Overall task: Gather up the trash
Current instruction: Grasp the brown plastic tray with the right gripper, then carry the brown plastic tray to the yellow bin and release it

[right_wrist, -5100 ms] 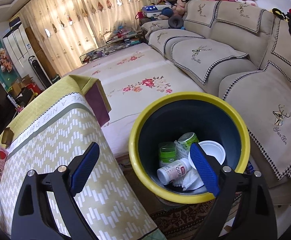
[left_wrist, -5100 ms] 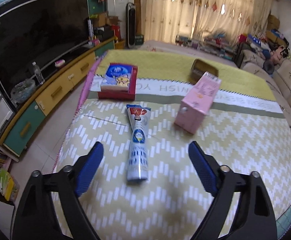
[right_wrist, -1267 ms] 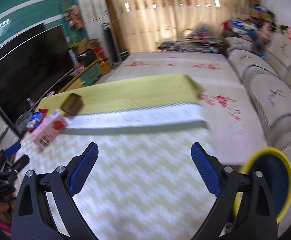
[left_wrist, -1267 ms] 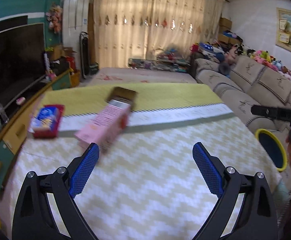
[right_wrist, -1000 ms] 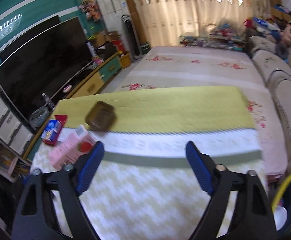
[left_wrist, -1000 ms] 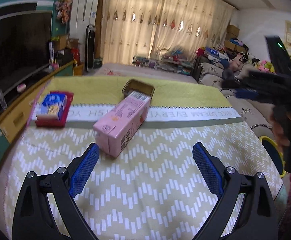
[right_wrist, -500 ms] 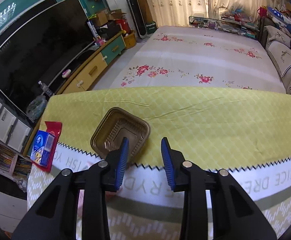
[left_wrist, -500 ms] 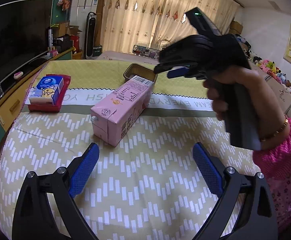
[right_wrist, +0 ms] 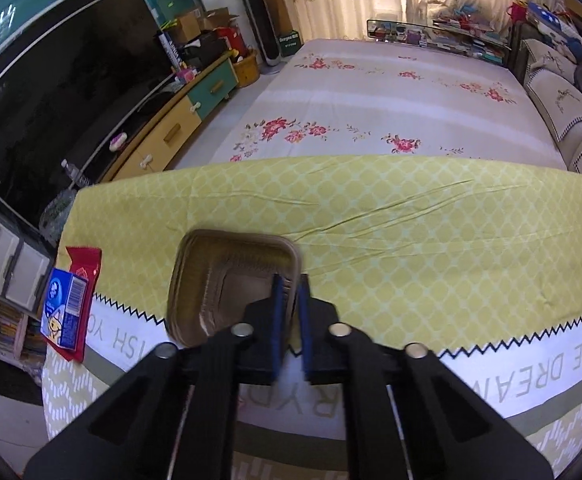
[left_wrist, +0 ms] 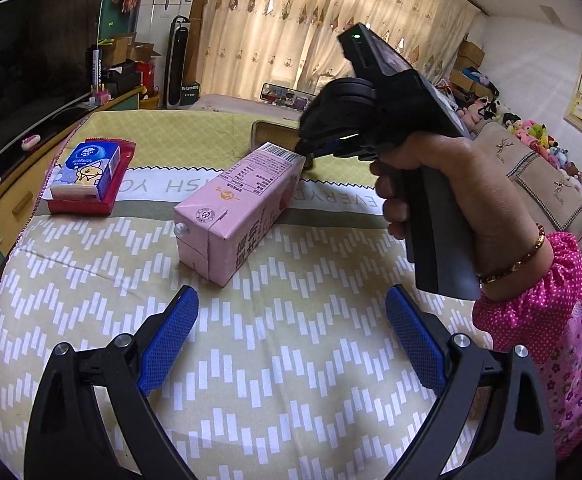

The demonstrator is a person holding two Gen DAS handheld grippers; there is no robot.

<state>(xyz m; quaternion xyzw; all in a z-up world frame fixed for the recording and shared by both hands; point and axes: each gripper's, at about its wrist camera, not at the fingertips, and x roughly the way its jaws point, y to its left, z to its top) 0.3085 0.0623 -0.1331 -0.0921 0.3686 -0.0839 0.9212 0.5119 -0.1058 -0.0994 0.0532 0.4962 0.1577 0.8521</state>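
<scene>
A brown plastic tray [right_wrist: 219,272] lies on the yellow end of the tablecloth. My right gripper [right_wrist: 289,282] is closing its jaws on the tray's right rim, which sits pinched between the blue pads. In the left wrist view the tray [left_wrist: 271,132] peeks out behind a pink drink carton [left_wrist: 239,208] lying on its side, and a person's hand [left_wrist: 431,176] holds the right gripper over it. My left gripper [left_wrist: 291,300] hovers open just in front of the carton with nothing between its fingers.
A blue tissue pack [left_wrist: 91,164] on a red wrapper [left_wrist: 79,204] lies at the table's left edge. A TV cabinet [right_wrist: 179,120] runs along the left. A sofa [left_wrist: 551,176] stands to the right. A pink sleeve [left_wrist: 551,320] is close beside my left gripper.
The right gripper swung from the bin side across the table, came down over the brown tray and closed on its rim. The left gripper stayed open, facing the pink carton.
</scene>
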